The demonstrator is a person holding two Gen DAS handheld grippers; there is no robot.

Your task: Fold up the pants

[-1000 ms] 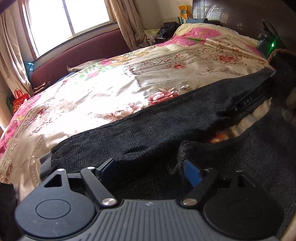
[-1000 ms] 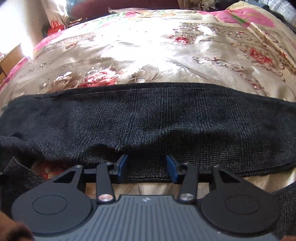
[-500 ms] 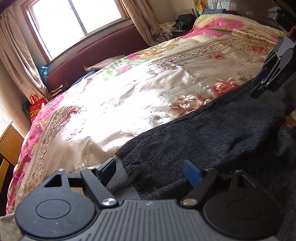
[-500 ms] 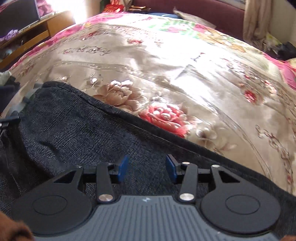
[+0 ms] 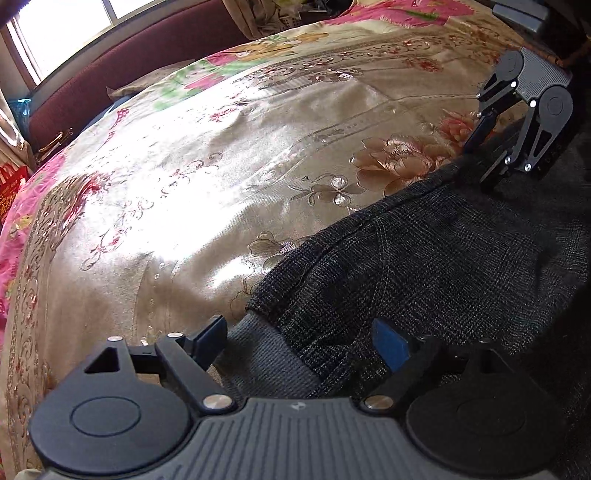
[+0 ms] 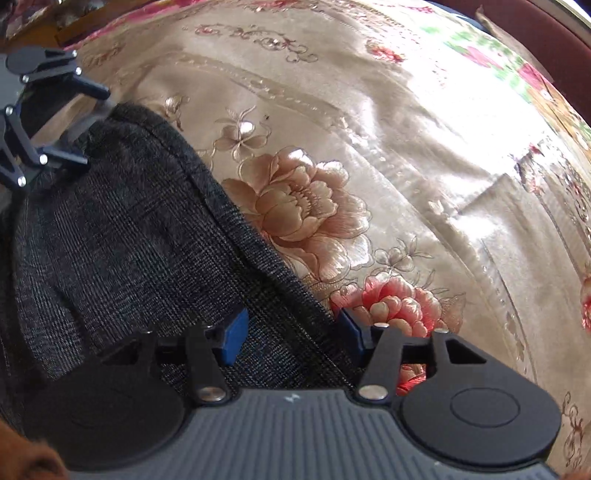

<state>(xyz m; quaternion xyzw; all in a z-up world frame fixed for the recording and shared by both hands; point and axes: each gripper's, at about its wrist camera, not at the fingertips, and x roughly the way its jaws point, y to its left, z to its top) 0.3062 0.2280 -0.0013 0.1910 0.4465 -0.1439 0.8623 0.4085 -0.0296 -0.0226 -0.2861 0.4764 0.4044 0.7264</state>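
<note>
Dark grey checked cloth pants (image 5: 424,258) lying under both grippers on shiny flowered bedspread (image 5: 221,166) | left gripper (image 5: 299,343), right gripper (image 6: 290,334) opening, holding nothing | step: lining up edge | next: pinching hem.

Most of the pants (image 5: 443,258) beyond both frames' edges.

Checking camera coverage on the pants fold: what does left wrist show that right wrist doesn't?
Left wrist only: the window, the dark red headboard, and the grey inner fabric showing at the pants' end.
Right wrist only: a red flower on the bedspread beside its fingers.
Both: the dark pants on the floral bedspread, and the left gripper and right gripper, jaws opening, astride the pants' edge.
</note>
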